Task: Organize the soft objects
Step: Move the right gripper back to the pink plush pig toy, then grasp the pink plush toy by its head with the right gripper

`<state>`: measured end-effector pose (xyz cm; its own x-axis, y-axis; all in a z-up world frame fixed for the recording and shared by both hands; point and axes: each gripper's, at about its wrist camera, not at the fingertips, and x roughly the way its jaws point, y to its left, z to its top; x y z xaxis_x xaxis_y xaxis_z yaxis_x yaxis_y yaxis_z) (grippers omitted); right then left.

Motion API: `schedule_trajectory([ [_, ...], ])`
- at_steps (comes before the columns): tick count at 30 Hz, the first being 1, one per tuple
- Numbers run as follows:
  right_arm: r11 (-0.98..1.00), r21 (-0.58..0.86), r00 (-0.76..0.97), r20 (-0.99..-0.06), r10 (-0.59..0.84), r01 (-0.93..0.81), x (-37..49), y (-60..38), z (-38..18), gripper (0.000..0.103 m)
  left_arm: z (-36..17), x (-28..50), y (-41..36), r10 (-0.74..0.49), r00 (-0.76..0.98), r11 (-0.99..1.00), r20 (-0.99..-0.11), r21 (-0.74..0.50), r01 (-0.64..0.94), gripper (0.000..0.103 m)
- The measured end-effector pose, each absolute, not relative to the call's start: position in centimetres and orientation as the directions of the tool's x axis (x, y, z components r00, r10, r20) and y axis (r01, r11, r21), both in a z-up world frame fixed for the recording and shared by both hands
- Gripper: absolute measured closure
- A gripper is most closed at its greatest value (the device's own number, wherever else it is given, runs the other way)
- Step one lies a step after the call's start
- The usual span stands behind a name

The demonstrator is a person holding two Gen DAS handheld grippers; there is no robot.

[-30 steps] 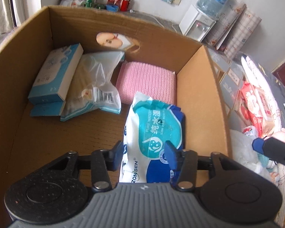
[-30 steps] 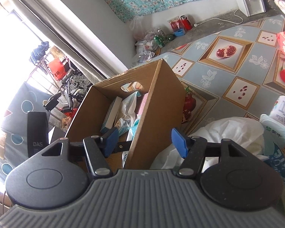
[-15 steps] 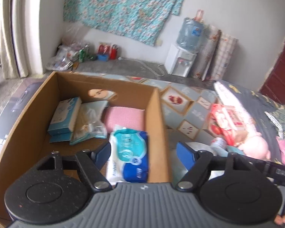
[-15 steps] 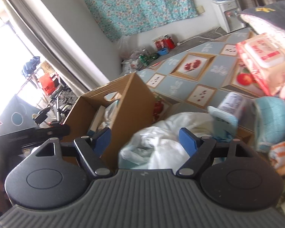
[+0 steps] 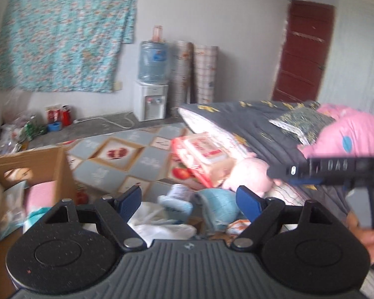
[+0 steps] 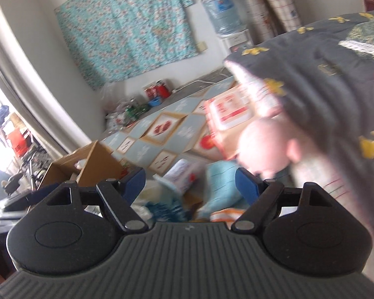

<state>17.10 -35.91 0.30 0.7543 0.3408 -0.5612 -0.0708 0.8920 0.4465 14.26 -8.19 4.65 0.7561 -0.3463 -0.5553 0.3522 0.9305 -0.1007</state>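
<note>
Cardboard box [image 5: 59, 172] at mat's left edge holds pink pad [image 5: 38, 194], tissue packs [image 5: 2, 204]; left gripper [image 5: 188, 199] fingers opening, empty; right gripper [image 6: 190, 183] fingers spread, empty

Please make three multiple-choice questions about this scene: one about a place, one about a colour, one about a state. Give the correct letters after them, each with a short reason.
1. Where does the water dispenser stand?
A. inside the cardboard box
B. against the far wall, below the big water bottle
C. on the bed

2. What colour is the door?
A. dark red
B. white
C. green

3. In what state is the right tool?
A. shut on a wipes pack
B. shut with nothing in it
C. open, holding nothing

Answers:
1 B: it stands at the wall with the water bottle on top.
2 A: the panel at the right of the left wrist view is dark red.
3 C: its blue pads stand wide apart and the soft items lie beyond them, untouched.
</note>
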Motion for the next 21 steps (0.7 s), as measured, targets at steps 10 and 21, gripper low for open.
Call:
schedule_trajectory([
  [10, 0.851, 0.523, 0.717, -0.612, 0.334, 0.051, 27.4, -44.3, -1.7, 0.024, -0.7, 18.7, -17.8, -0.408, 0.693, 0.869, -0.595, -0.018, 0.495, 0.020],
  [21, 0.825, 0.553, 0.611, -0.696, 0.377, 0.120, 36.4, -44.1, -8.6, 0.048, -4.4, 23.8, -23.5, -0.421, 0.618, 0.848, -0.664, -0.046, 0.529, 0.019],
])
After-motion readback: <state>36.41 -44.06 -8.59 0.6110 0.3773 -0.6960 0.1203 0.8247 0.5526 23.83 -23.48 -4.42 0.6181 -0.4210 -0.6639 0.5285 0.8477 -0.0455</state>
